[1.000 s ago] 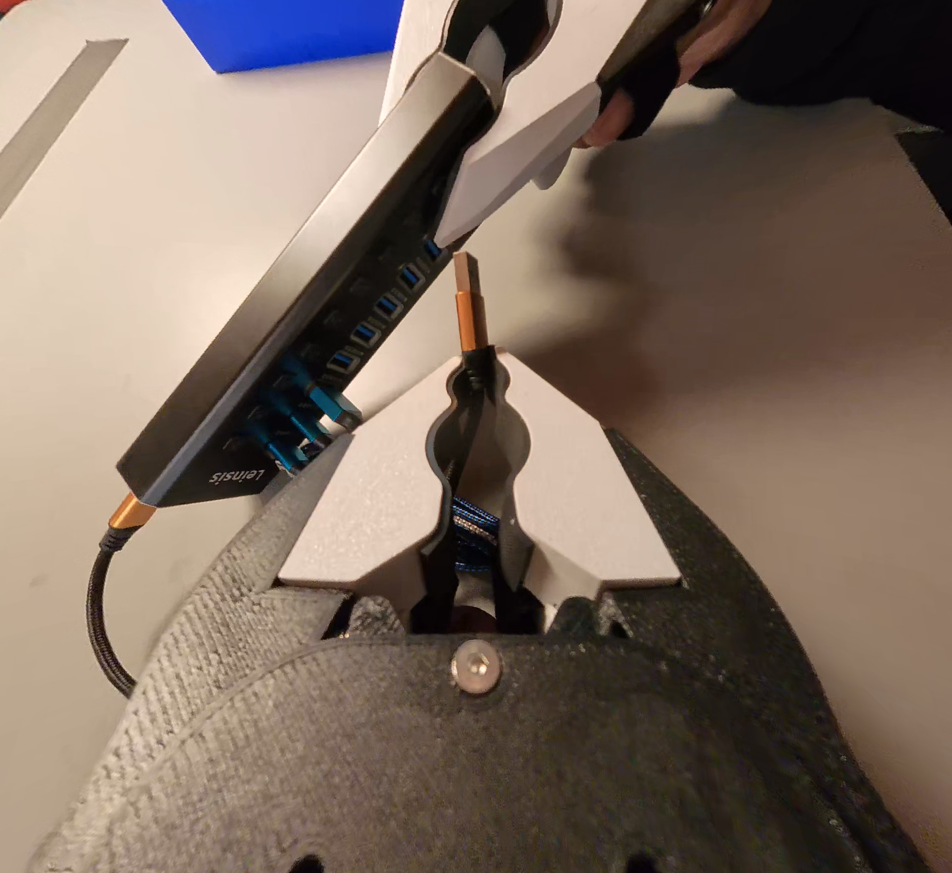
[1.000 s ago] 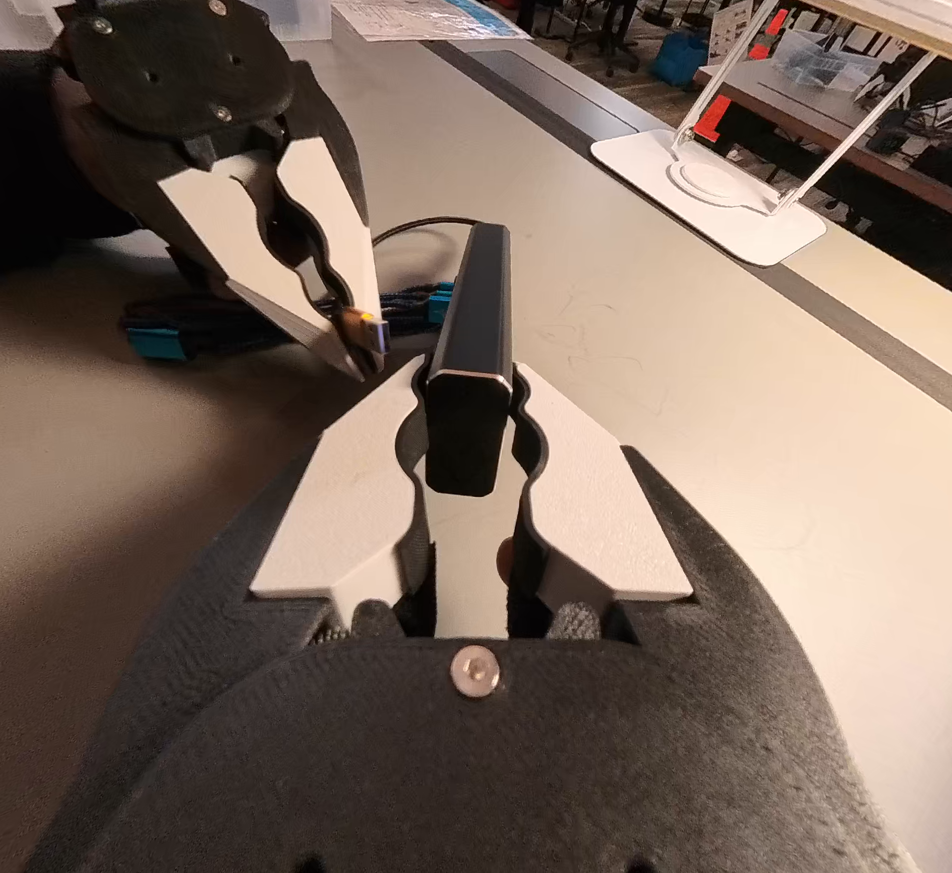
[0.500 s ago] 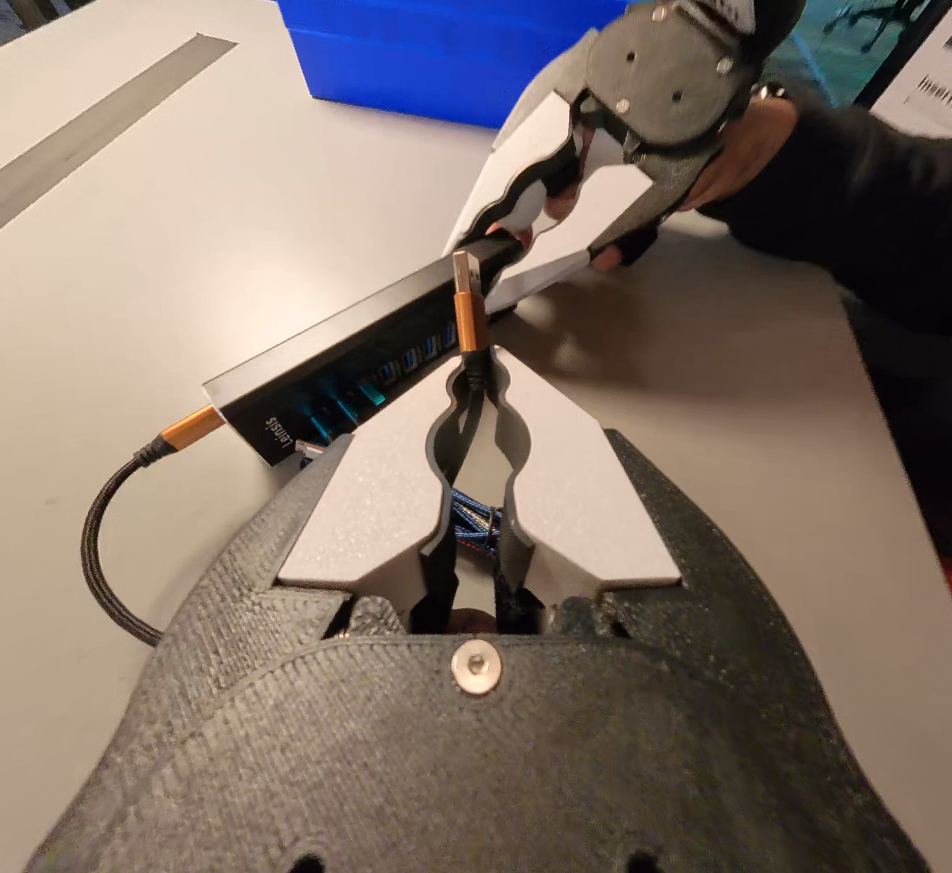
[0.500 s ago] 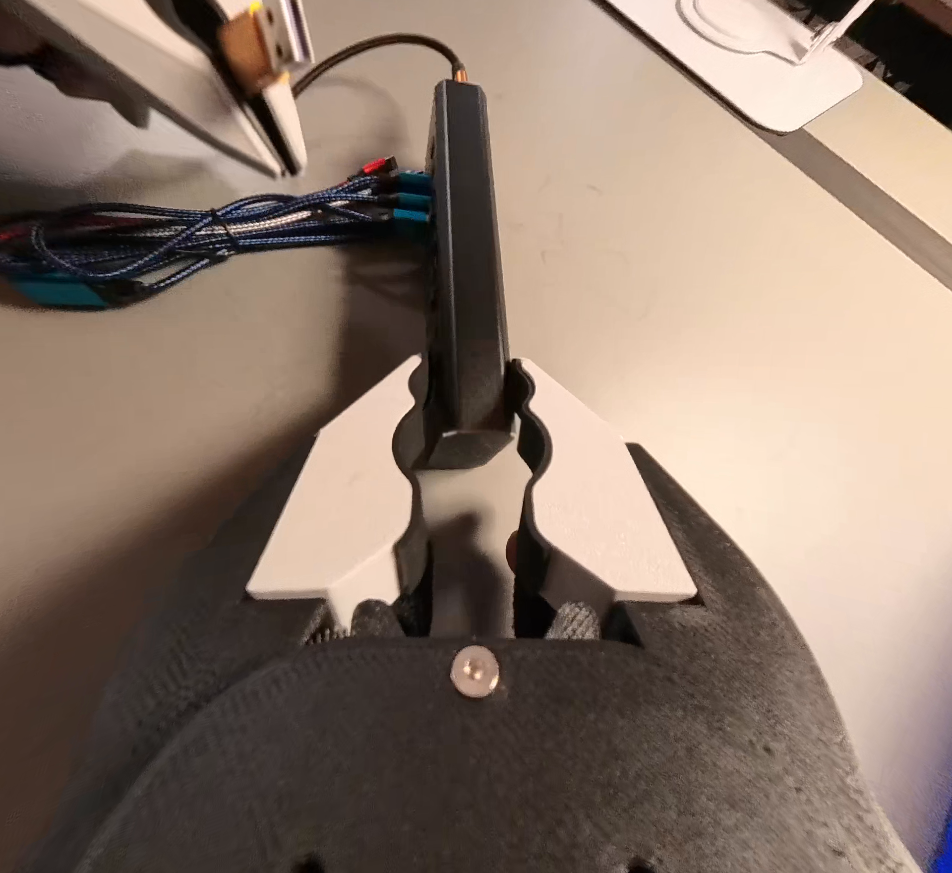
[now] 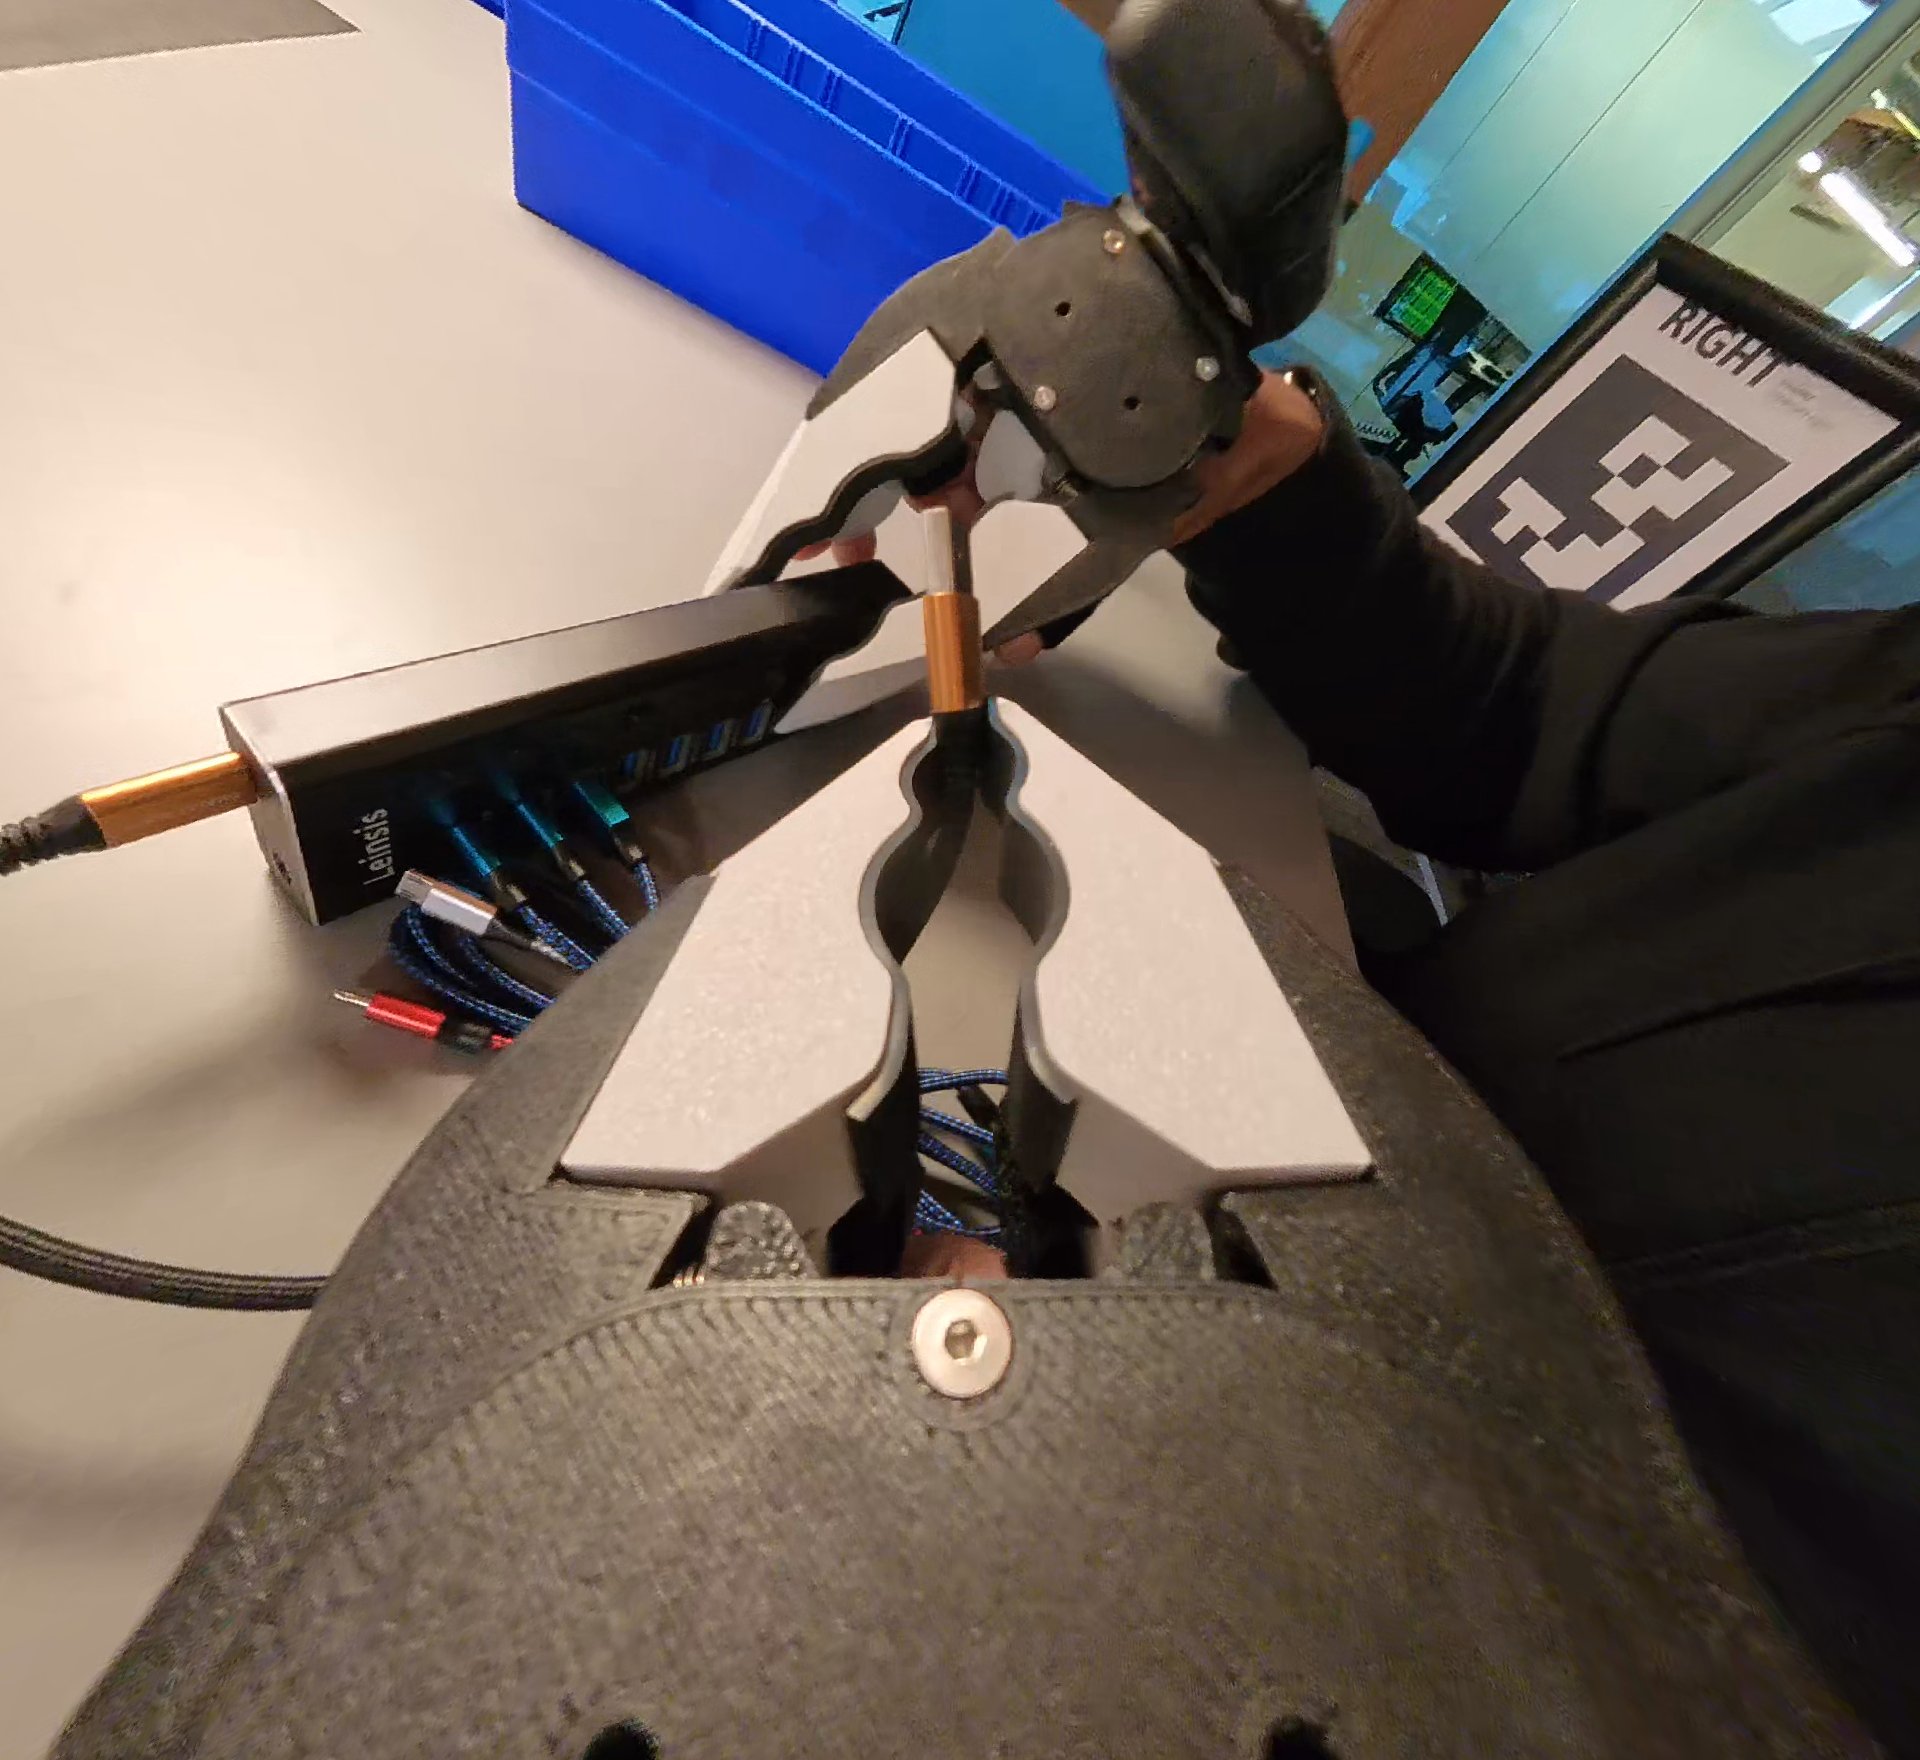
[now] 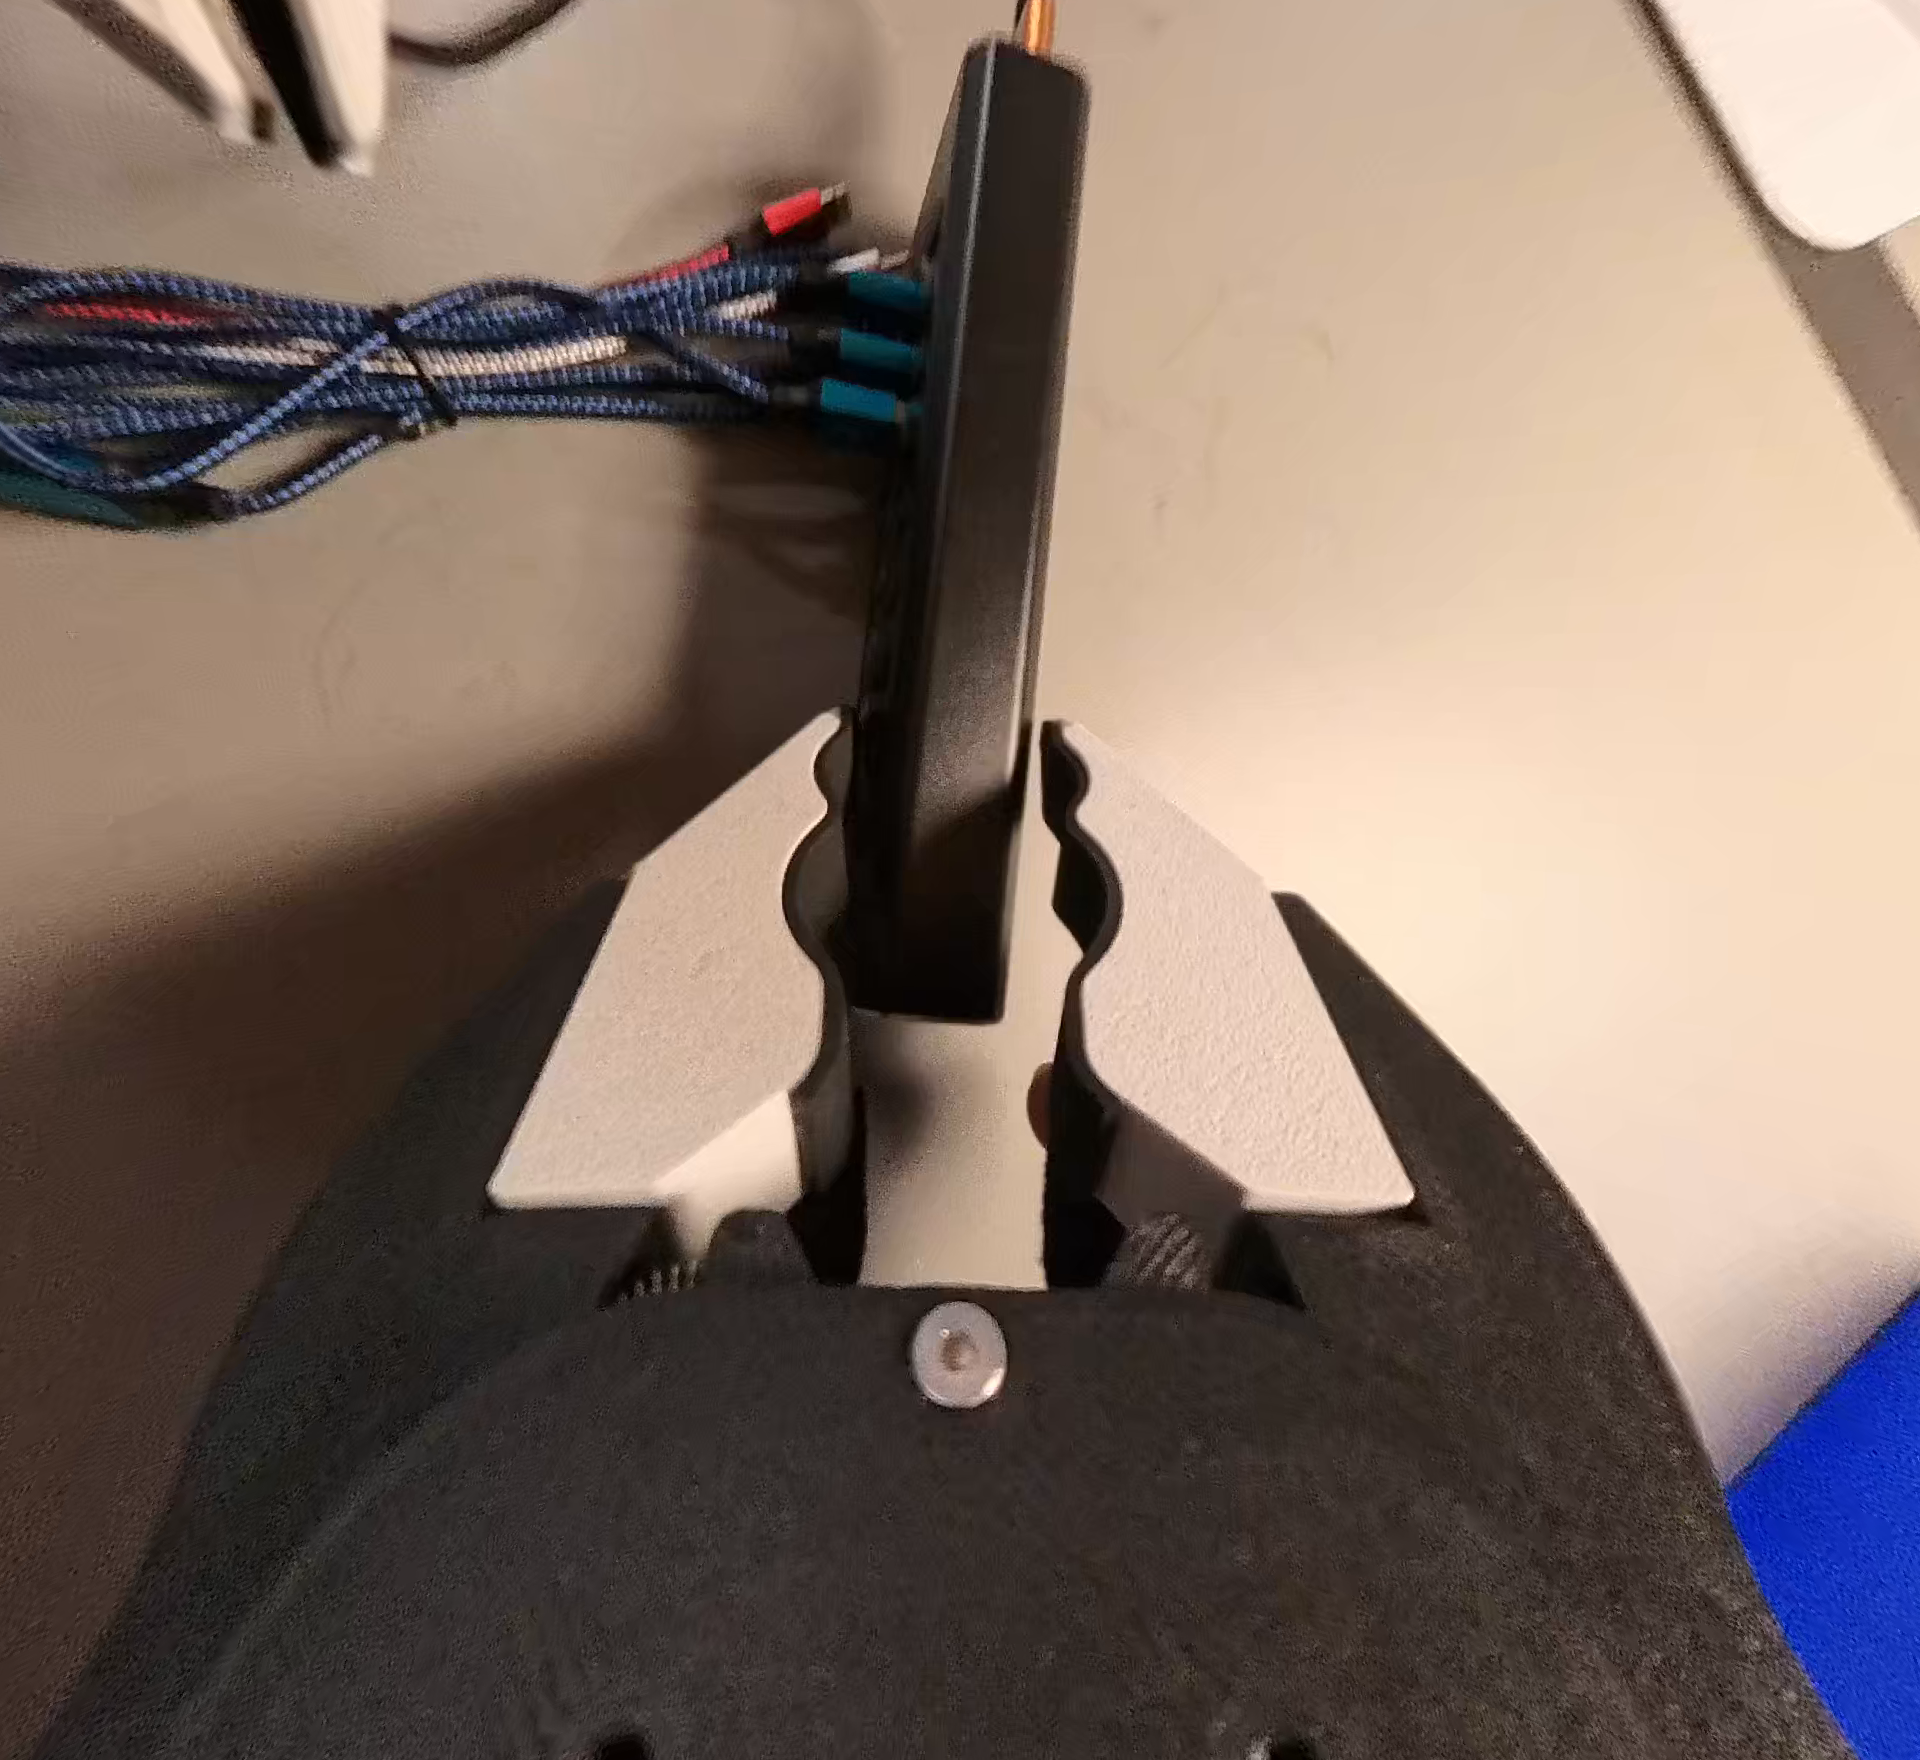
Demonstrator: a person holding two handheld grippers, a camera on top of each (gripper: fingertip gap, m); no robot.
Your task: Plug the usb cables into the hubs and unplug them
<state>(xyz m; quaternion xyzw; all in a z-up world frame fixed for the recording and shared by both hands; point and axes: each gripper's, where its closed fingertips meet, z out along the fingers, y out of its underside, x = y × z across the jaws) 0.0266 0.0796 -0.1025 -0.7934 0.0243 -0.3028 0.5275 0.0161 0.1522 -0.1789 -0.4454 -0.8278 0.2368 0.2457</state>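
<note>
At the far left of the left wrist view, a black braided cable [image 5: 114, 1269] with a copper collar runs into the left end of the long black USB hub [image 5: 540, 734], which lies on the pale table [image 5: 260, 380]. Three teal plugs [image 5: 540, 827] sit in the hub's near side, their blue braided leads bunching toward the camera beside a loose silver plug [image 5: 447, 902] and a loose red plug [image 5: 400, 1014]. Behind stands a blue bin [image 5: 748, 152]. The left gripper [image 5: 956, 723] is clamped on a copper-sleeved USB plug [image 5: 951, 650], held upright, its metal tip clear of the hub. Farther right, the right gripper [image 6: 945, 744] straddles the hub's right end; a slim gap shows at its right finger [image 6: 1195, 983], so whether it grips I cannot tell.
</note>
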